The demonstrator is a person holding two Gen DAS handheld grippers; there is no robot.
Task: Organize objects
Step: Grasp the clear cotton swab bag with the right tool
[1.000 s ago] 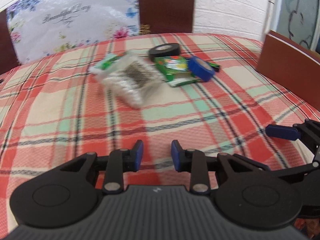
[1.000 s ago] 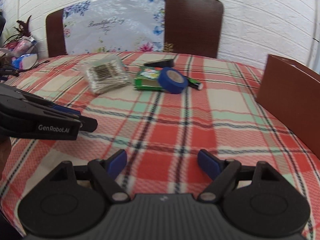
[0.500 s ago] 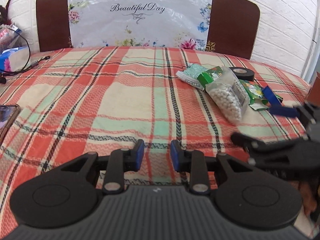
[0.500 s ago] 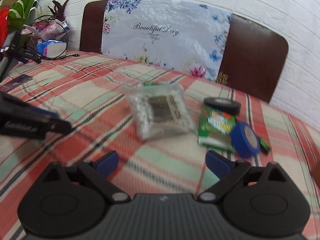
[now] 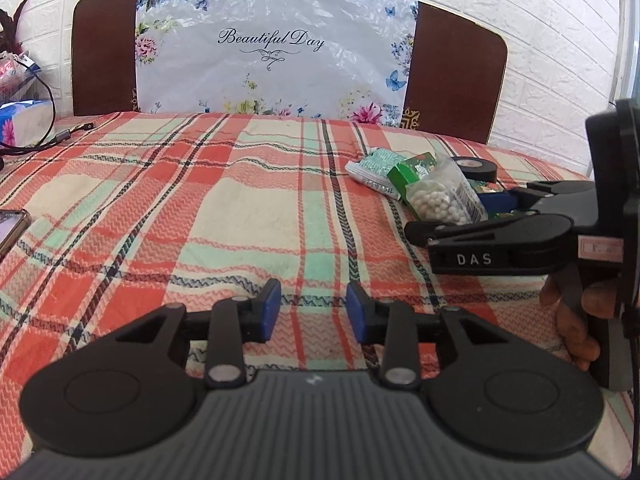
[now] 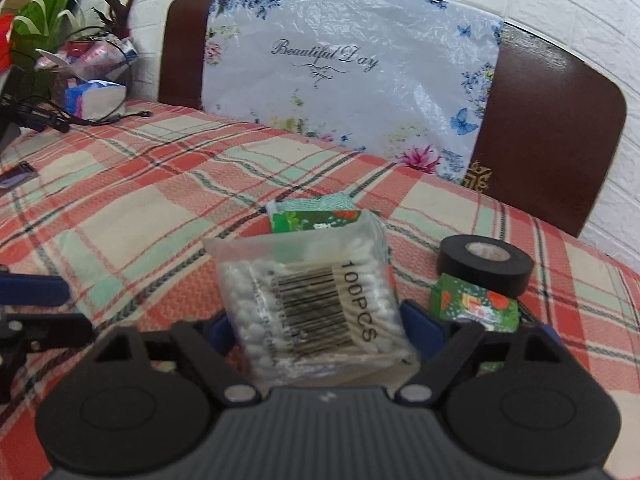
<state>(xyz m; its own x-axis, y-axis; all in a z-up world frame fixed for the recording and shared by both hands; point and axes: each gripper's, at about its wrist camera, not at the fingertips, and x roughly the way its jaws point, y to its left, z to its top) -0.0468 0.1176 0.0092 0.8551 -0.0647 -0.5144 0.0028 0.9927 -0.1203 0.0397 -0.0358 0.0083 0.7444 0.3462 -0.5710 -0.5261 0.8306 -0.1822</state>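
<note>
Bag of cotton swabs point(image 6: 316, 304) on plaid cloth point(image 6: 132, 208) between spread fingers of right gripper point(image 6: 320, 326), contact unclear, black tape roll point(image 6: 484, 264) just right of bag, left gripper point(image 5: 313, 312) partly open, empty, well left of bag
</note>
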